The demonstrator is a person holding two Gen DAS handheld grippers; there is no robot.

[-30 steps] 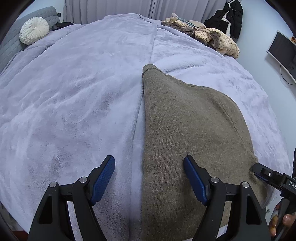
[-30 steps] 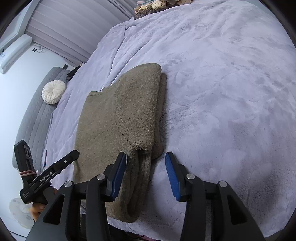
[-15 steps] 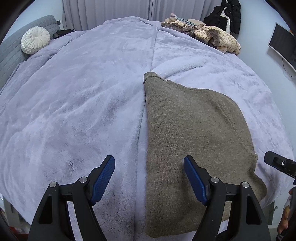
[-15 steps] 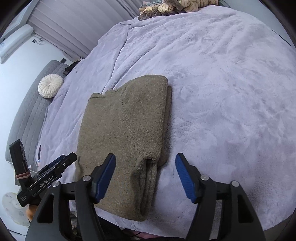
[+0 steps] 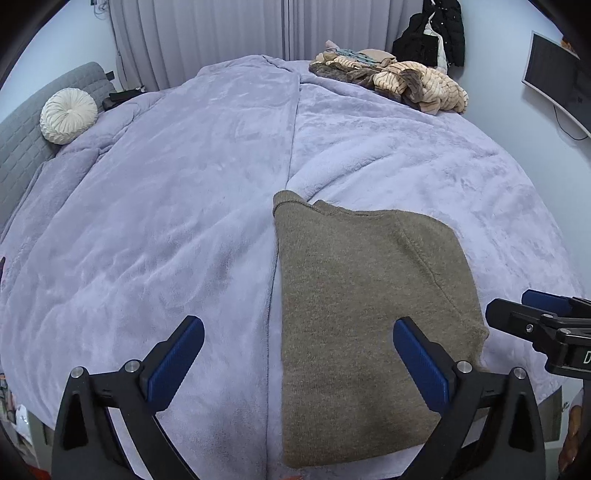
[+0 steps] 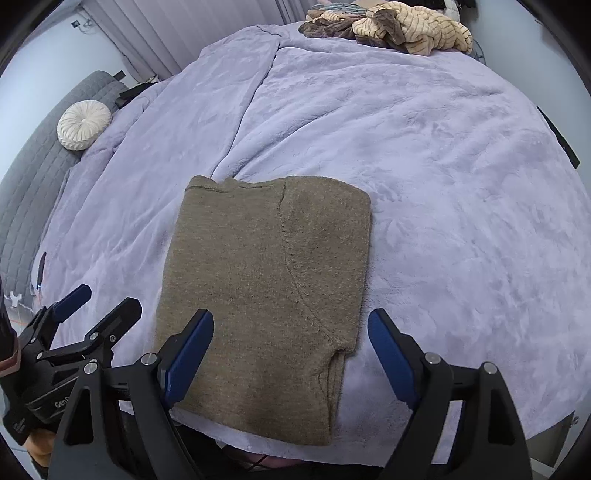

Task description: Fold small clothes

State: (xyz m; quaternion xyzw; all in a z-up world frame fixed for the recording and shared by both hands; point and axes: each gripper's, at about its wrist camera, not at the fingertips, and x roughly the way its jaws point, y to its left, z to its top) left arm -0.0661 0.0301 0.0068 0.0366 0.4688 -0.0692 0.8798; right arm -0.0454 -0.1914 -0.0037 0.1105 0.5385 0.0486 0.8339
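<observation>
**Both tongs spreading above a folded sweater**

Left wrist view: the left gripper (image 5: 297, 360) is hanging over the lilac blanket (image 5: 166, 221), its jaws opening wide with nothing pinched between them. The folded olive-brown sweater (image 5: 362, 314) is lying in the lower centre-right of the frame. The right gripper (image 5: 532, 314) is showing at the right edge, a cut-off white letter "D" on its body.

Right wrist view: the right gripper (image 6: 291, 354) is opening too, its blue pads (image 6: 188, 356) clear of the sweater (image 6: 269, 288), which is filling the lower centre. The left gripper (image 6: 96, 302) is sitting lower left, bearing partly readable lettering, "Gen…". A heap of striped clothes (image 6: 402, 26) is lying at the top.
</observation>
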